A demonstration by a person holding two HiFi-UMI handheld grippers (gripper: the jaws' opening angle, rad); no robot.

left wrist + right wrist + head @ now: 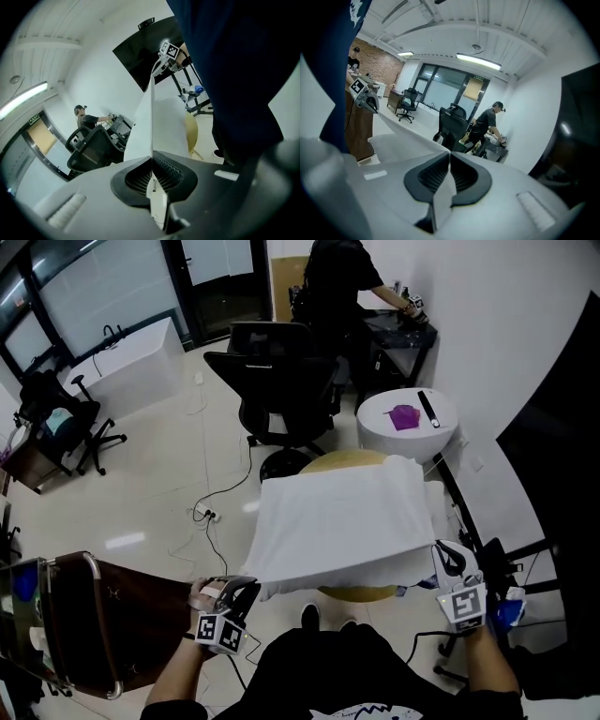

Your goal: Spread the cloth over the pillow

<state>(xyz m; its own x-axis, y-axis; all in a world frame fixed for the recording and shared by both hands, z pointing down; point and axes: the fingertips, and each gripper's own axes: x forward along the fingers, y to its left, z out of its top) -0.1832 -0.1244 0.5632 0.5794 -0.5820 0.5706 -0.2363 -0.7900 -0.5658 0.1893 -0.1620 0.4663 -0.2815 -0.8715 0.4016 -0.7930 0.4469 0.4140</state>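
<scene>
- Cloth [342, 521]: one, white, held stretched over the round yellow table [349, 461]. Its near edge is pulled taut between two claws and its far edge is draped at the table's far rim.
- Pillow: cannot be told apart beneath the cloth.
- Left claw [248, 589]: jaws fully together, with the cloth's near-left corner pinched between the pads.
- Right claw [448, 557]: jaws closed on the near-right corner, with a strip of cloth clamped between the pads.
- Office chairs: two, black. One [281, 390] is just beyond the yellow table's far side. The other [80, 423] is well apart at far left, by the windows.
- Small white table [408, 413]: one, beyond the cloth's far-right corner. A purple item [404, 416] and a black bar [428, 409] are carried on it.
- Person [342, 277]: one, at the back.
- Room: open floor is seen left of the cloth, crossed by one cable with a power strip [206, 514]. The right side is hemmed in by a black frame [511, 554] and the wall. A brown panel [131, 615] is close beside the left claw.
</scene>
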